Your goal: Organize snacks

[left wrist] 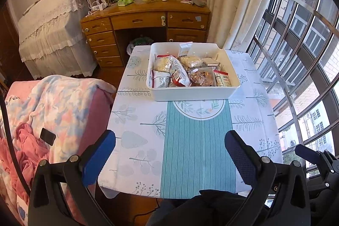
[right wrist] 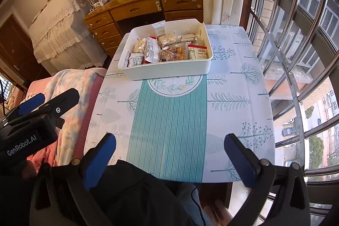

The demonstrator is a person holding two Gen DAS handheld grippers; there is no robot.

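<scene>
A white plastic bin [left wrist: 190, 92] [right wrist: 169, 70] stands at the far half of the small table and holds several wrapped snacks [left wrist: 180, 74] [right wrist: 152, 50]. One packet [left wrist: 184, 49] leans upright against its back wall. My left gripper [left wrist: 169, 141] hovers open over the table's near edge, well short of the bin, with nothing between its blue fingers [left wrist: 99, 158]. My right gripper [right wrist: 169, 143] is open too, empty, above the near edge. The left gripper's body [right wrist: 38, 113] shows at the left of the right wrist view.
The table carries a tree-print cloth with a teal striped runner [left wrist: 197, 149] [right wrist: 169, 128]. A bed with a pink blanket [left wrist: 42, 115] and a dark phone [left wrist: 47, 136] lies left. A wooden desk [left wrist: 146, 18] stands behind; a barred window [left wrist: 300, 56] runs along the right.
</scene>
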